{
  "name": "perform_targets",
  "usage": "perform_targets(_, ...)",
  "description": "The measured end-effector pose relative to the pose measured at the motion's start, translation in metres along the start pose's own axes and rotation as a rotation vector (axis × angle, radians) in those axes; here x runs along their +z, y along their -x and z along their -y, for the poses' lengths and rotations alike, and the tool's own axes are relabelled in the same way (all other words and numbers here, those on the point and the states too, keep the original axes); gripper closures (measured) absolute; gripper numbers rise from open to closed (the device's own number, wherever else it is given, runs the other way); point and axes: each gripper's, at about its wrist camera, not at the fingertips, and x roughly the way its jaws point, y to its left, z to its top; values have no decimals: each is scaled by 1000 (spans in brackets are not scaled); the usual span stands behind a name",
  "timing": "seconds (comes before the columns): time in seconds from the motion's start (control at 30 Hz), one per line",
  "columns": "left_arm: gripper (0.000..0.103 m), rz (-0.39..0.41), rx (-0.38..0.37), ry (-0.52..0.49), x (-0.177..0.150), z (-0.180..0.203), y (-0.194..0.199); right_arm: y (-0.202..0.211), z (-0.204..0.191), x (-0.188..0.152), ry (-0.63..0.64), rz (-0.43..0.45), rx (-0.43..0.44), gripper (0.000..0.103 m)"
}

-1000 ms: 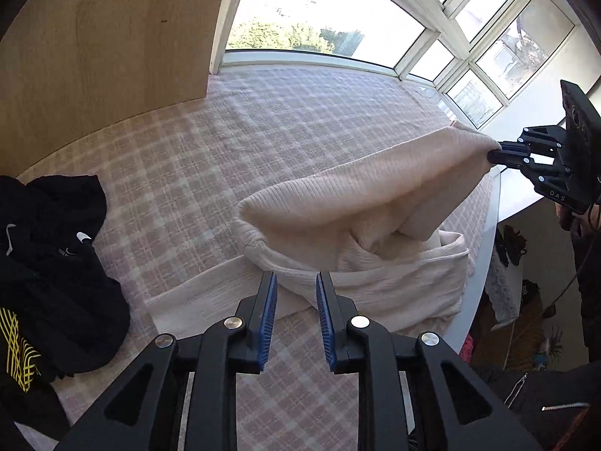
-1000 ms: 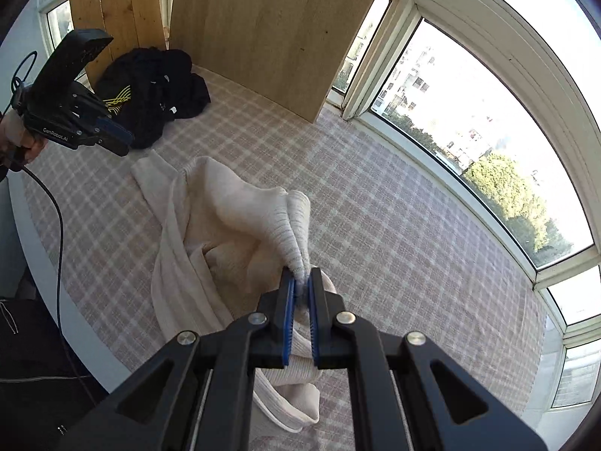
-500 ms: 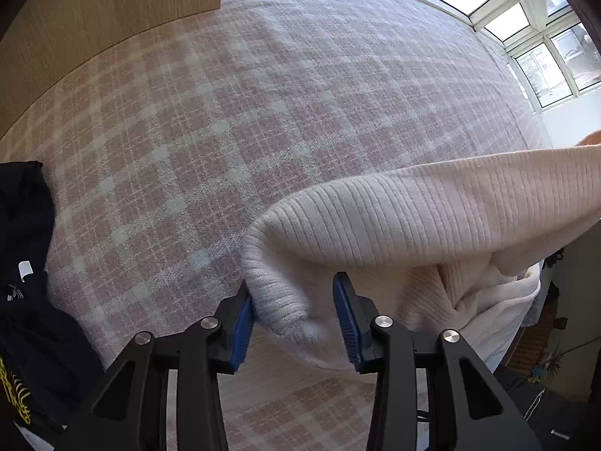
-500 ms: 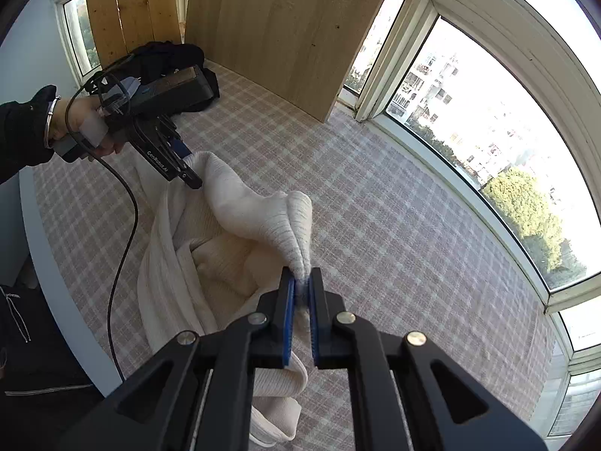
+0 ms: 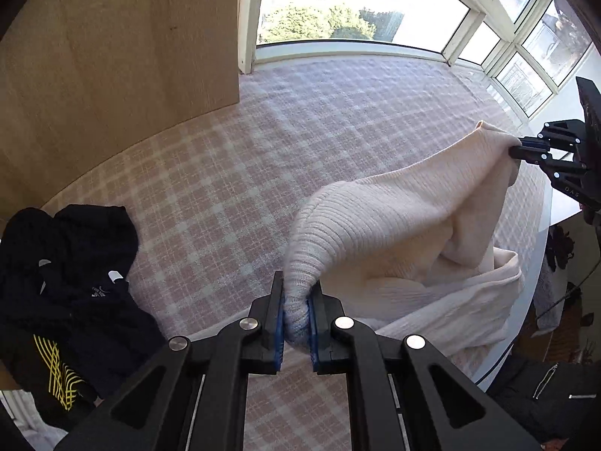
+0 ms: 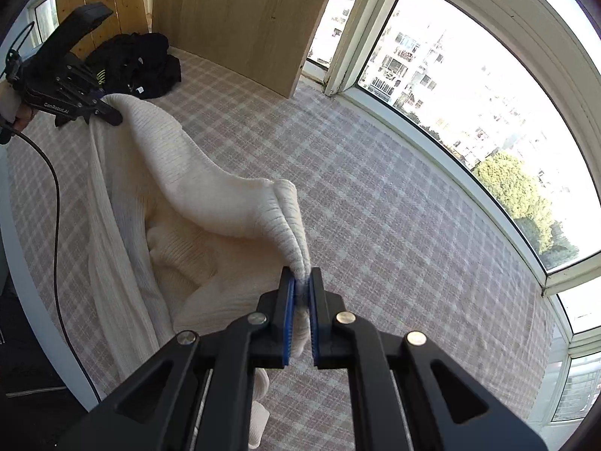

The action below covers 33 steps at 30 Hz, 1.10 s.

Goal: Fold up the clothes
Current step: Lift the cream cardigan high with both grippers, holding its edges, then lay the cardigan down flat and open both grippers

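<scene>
A cream ribbed knit sweater hangs between both grippers over the pink checked bed cover. My left gripper is shut on a bunched end of the sweater, blue pads pressing the knit. My right gripper is shut on the opposite end of the sweater. Each wrist view shows the other gripper too: the right gripper at the far right edge, the left gripper at the upper left. The lower part of the sweater trails on the cover near the bed's edge.
A heap of black clothes with yellow stripes lies at the left, also seen as black clothes by the wooden panel. Windows curve round the far side. A cable hangs from the left gripper past the white bed edge.
The left gripper dropped onto the sweater's rounded end, closed on it and lifted it. The sweater is now stretched between both grippers; the right gripper kept its grip and shifted sideways.
</scene>
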Motion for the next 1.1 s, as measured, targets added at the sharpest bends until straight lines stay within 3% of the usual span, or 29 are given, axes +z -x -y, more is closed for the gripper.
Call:
perform_targets(0.2, 94, 193, 48, -47, 27, -14, 110, 66, 16, 20, -72, 127, -55, 96)
perform_targets(0.4, 94, 376, 134, -116, 44, -15, 219, 170, 12, 43, -107, 277, -169, 96)
perform_targets(0.57, 94, 510, 235, -215, 54, 6, 314, 260, -13, 64, -106, 376, -297, 96)
perform_targets(0.77, 94, 657, 314, -320, 36, 35, 413, 352, -54, 75, -83, 464, -474, 96)
perform_targets(0.9, 94, 715, 356, -365, 11, 46, 450, 401, -75, 73, -79, 522, -551, 96)
perform_targets(1.1, 93, 771, 386, -431, -31, 64, 482, 442, -104, 64, -51, 572, -657, 96)
